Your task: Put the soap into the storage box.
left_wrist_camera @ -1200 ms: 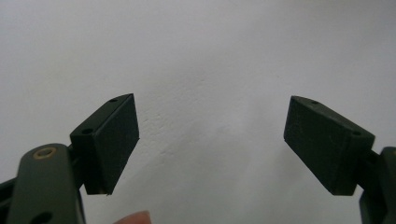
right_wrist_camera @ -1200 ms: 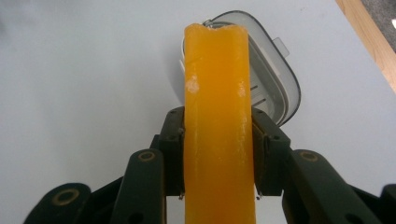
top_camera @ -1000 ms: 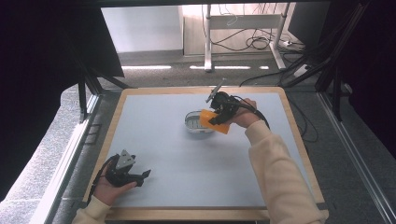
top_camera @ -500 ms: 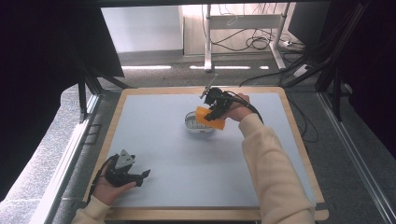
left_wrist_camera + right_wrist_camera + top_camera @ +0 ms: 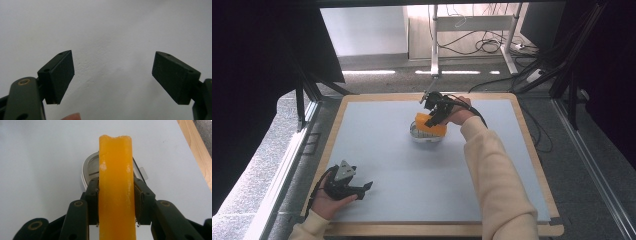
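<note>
We've got the right gripper (image 5: 116, 202) clamped on an orange sponge (image 5: 116, 177), just above the white dish (image 5: 87, 171); squishy, might slip. Left gripper (image 5: 113, 77) wide open, empty.

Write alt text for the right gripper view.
The right gripper clamps an upright orange sponge between its black jaws, just above a white, round dish on a pale grey table. The table's wooden edge runs along the upper right.

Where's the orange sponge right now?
High view: the sponge sits clamped in the right gripper, over the white dish, far-centre on the table.
</note>
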Demonstrator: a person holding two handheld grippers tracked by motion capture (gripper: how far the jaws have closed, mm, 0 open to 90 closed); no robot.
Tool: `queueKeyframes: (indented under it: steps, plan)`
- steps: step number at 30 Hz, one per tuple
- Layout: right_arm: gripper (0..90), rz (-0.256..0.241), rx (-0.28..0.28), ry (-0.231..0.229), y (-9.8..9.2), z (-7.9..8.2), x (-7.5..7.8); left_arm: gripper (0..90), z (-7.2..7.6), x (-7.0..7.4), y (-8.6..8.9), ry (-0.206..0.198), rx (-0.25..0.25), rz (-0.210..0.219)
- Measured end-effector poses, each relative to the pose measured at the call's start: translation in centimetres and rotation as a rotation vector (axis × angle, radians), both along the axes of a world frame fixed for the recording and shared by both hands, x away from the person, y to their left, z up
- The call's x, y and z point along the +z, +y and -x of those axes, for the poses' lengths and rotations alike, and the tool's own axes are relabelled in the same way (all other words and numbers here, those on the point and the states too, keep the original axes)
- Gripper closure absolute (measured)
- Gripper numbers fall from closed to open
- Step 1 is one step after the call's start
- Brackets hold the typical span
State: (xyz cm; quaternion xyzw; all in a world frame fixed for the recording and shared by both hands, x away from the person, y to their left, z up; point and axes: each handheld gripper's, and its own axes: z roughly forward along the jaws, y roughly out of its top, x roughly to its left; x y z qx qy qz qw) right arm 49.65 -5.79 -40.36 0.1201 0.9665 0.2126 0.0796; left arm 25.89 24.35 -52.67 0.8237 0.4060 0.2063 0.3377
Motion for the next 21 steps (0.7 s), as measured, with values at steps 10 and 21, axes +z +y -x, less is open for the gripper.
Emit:
queueKeyframes:
  steps: [10,21]
  plan:
    - [62.0,0.014,0.050,0.014,1.0,-1.4,-0.3,17.9,0.0,0.0,0.0,0.001,0.001,0.001]
    - [62.0,0.019,0.094,0.029,1.3,-2.4,-1.6,17.9,-0.1,-0.2,0.1,0.009,0.005,0.004]
